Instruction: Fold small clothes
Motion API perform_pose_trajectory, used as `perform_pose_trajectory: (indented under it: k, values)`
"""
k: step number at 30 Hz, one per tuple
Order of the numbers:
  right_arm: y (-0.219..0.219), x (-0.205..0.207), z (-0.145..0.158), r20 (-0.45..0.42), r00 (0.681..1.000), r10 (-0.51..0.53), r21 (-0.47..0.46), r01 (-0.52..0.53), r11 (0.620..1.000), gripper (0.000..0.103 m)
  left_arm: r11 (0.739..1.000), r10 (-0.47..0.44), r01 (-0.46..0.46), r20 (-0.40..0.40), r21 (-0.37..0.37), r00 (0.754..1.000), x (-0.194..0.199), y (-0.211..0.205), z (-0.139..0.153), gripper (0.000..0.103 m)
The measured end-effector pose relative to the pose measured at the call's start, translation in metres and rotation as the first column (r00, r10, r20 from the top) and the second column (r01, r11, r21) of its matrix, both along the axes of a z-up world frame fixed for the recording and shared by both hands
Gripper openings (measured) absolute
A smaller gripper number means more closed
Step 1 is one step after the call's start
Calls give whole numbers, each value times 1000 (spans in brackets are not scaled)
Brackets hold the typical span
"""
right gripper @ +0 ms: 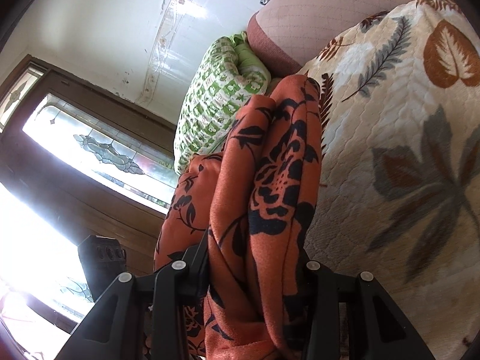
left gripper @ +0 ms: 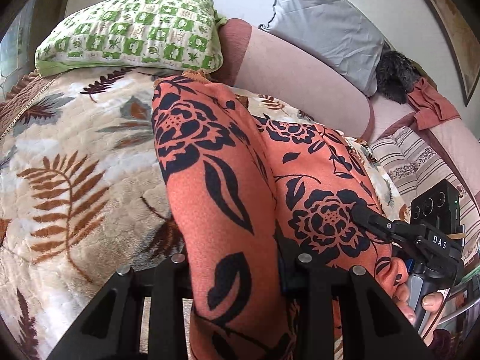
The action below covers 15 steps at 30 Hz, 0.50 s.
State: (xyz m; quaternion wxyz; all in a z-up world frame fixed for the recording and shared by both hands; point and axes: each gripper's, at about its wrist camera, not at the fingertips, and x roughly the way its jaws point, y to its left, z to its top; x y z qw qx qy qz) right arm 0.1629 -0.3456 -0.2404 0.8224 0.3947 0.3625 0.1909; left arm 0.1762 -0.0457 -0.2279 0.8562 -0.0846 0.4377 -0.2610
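1. Orange garment printed with black roses and leaves; matte, slightly nubbly weave.
2. Hung in long vertical folds over a leaf-print blanket, top end near a green checked pillow.
3. In the left wrist view, gathered into two thick bulging lobes with a deep crease between them.
4. Left claw: cloth draped down through the gap between the fingers, hiding the tips; looked clamped on the garment.
5. Right claw, seen from the left camera: slim black tips pressed together on a rose on the right lobe, pinching the cloth.
6. From the right wrist view, same garment bunched in several overlapping pleats and running down between the right claw fingers, tips buried in fabric.
7. Pillow beyond the far end; blanket to the right.
8. Grey pillow farther back, apart from the garment.
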Motion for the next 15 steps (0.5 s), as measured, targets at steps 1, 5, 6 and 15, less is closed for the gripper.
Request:
perform_pose_trajectory:
  k: [1, 5, 6, 15]
  values:
    - [2, 3, 0, -2, 1000, 1, -1, -1, 1000, 41, 1000, -1, 1, -2, 2, 1000, 0, 0, -1, 36]
    - [3, 5, -3, -14, 1000, -4, -1, 4, 1000, 41, 1000, -4, 4, -14, 8, 1000, 6, -4, -4, 36]
    - [2, 6, -4, -17, 1000, -8, -2, 8, 1000, 41, 1000, -3, 3, -18, 10, 1000, 8, -6, -5, 36]
    - [-9, 13, -15, -64, 997, -35, -10, 34, 999, 41, 999, 3, 0, -58, 54, 998, 22, -23, -21, 37]
